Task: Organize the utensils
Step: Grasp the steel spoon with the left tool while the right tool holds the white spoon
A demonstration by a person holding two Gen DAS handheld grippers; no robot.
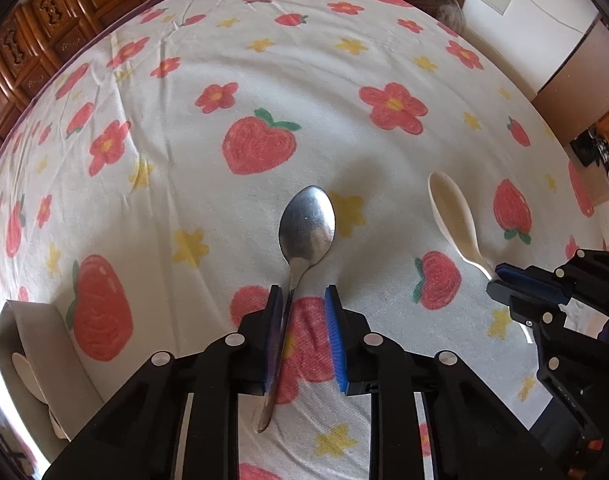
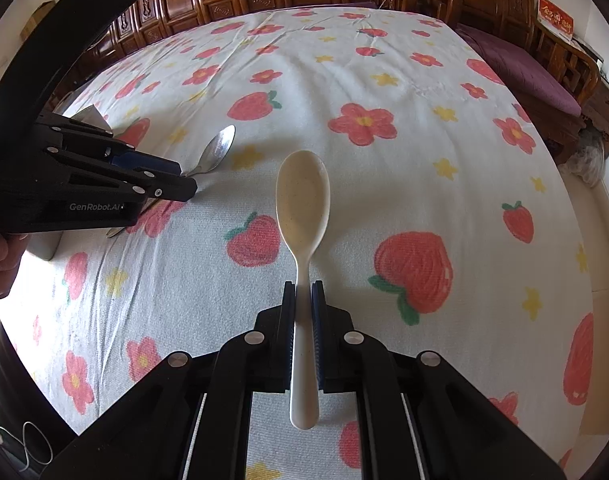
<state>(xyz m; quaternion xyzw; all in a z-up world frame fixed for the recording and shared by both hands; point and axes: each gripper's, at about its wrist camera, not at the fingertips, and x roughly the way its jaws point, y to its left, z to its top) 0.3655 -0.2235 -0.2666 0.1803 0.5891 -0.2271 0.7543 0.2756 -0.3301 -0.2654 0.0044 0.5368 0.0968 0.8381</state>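
Metal spoon (image 1: pixel 306 229) lies on the strawberry-print cloth (image 1: pixel 232 92), bowl pointing away, handle running back between the released left gripper (image 1: pixel 304 300); right gripper (image 2: pixel 303 292) clenches the cream spoon (image 2: pixel 302 208), bowl likewise pointing forward.

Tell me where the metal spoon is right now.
In the left wrist view, the metal spoon lies on the strawberry-print cloth, its handle between the left gripper's parted jaws, the cream spoon to its right.
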